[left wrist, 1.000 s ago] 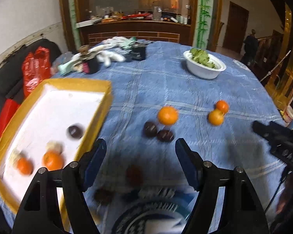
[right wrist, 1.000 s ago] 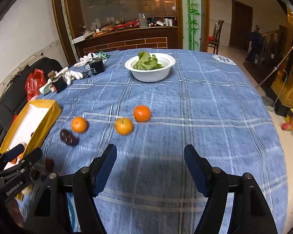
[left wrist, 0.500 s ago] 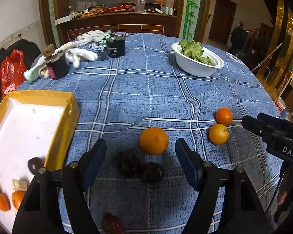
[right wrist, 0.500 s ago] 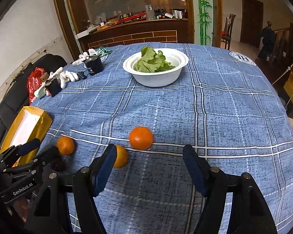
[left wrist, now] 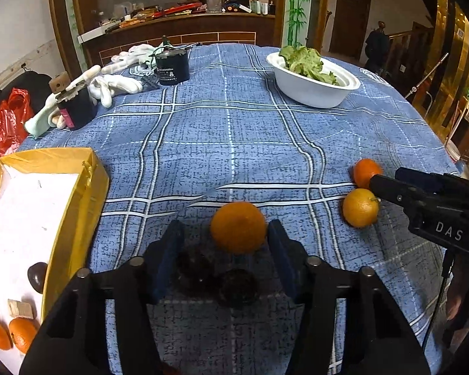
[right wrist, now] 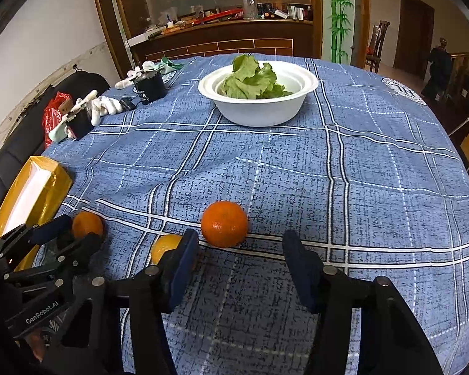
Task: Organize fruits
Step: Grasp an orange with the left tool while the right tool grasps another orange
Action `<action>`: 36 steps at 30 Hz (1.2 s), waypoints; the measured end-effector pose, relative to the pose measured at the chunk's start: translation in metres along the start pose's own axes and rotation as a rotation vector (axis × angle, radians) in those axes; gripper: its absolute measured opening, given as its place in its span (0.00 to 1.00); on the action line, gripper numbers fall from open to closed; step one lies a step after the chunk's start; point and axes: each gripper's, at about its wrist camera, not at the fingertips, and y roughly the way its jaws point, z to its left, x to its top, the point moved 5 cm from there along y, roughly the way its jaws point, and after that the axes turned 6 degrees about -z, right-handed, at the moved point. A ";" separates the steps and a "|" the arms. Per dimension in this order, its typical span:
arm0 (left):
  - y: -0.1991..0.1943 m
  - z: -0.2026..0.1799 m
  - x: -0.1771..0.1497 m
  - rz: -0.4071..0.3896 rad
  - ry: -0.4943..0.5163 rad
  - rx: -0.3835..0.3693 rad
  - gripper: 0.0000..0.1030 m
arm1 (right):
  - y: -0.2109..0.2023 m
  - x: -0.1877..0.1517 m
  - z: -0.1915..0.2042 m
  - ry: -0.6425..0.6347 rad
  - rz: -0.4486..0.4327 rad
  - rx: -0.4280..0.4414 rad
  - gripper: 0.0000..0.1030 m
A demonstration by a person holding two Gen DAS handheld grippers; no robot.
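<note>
Your left wrist view looks steeply down and forward along its fingers, close over the blue checked tablecloth (left wrist: 234,131), yellow tray (left wrist: 87,181) at left of frame. Your right wrist view faces likewise, nearer the white bowl (right wrist: 259,109) at upper centre. Both share the bowl and the oranges; each shows the other gripper at its edge.

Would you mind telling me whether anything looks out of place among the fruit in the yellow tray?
Yes: small pale wooden blocks lie in the yellow tray beside the oranges and a dark fruit; they are not fruit.
</note>
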 end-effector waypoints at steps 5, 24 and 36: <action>0.002 0.001 0.000 -0.001 -0.005 -0.010 0.51 | 0.010 0.007 0.006 -0.010 0.000 -0.002 0.51; 0.004 -0.004 0.001 -0.003 0.008 -0.009 0.38 | 0.026 0.013 0.003 -0.003 0.092 0.039 0.38; -0.005 -0.006 0.002 -0.015 0.000 -0.022 0.31 | 0.010 0.010 0.001 0.013 0.038 0.023 0.34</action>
